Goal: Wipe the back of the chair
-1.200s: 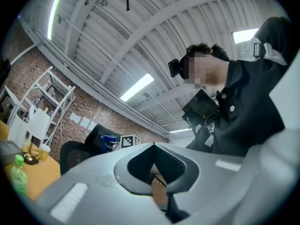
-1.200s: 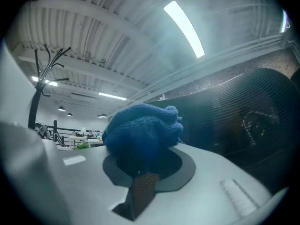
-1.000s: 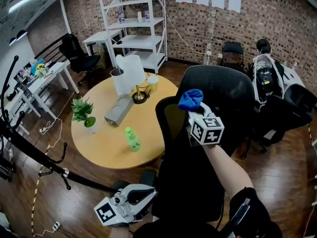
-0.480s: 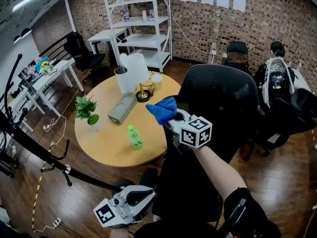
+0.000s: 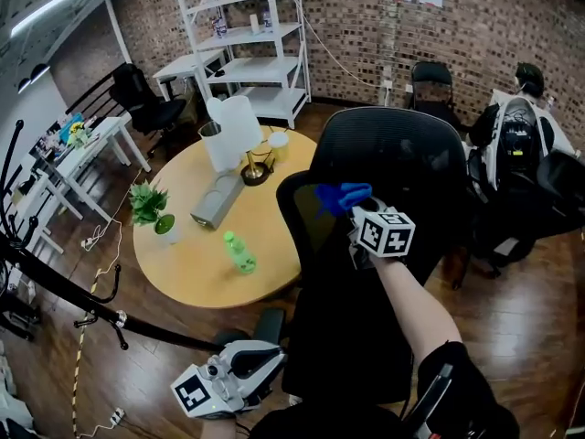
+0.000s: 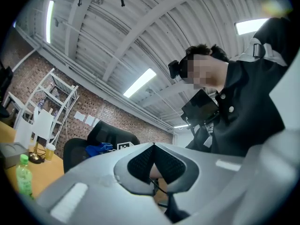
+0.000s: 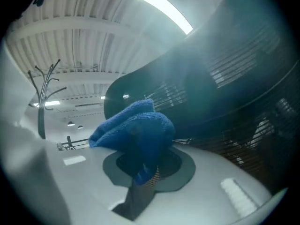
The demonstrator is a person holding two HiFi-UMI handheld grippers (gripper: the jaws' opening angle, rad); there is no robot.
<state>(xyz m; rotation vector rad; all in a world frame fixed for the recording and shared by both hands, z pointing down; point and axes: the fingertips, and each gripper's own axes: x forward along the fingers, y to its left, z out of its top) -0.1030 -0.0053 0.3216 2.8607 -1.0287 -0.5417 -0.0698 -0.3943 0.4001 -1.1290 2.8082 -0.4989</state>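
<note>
A black mesh office chair (image 5: 402, 167) stands in the middle of the head view, its back (image 7: 234, 78) facing me. My right gripper (image 5: 352, 210) is shut on a blue cloth (image 5: 343, 195) and holds it against the left part of the chair back, below its top edge. In the right gripper view the blue cloth (image 7: 133, 130) bulges out over the closed jaws, right beside the mesh. My left gripper (image 5: 265, 369) hangs low near my body, away from the chair, jaws shut with nothing in them; in its own view the left gripper (image 6: 153, 146) points up toward the ceiling.
A round wooden table (image 5: 196, 245) stands left of the chair with a green bottle (image 5: 241, 252), a potted plant (image 5: 151, 208), a lamp and a white container. A second black chair (image 5: 544, 186) and a backpack are at the right. White shelving (image 5: 247, 39) lines the brick wall.
My right gripper swung the blue cloth left off the chair's top edge, then back right and down onto the chair back. The left gripper stayed low and still.
</note>
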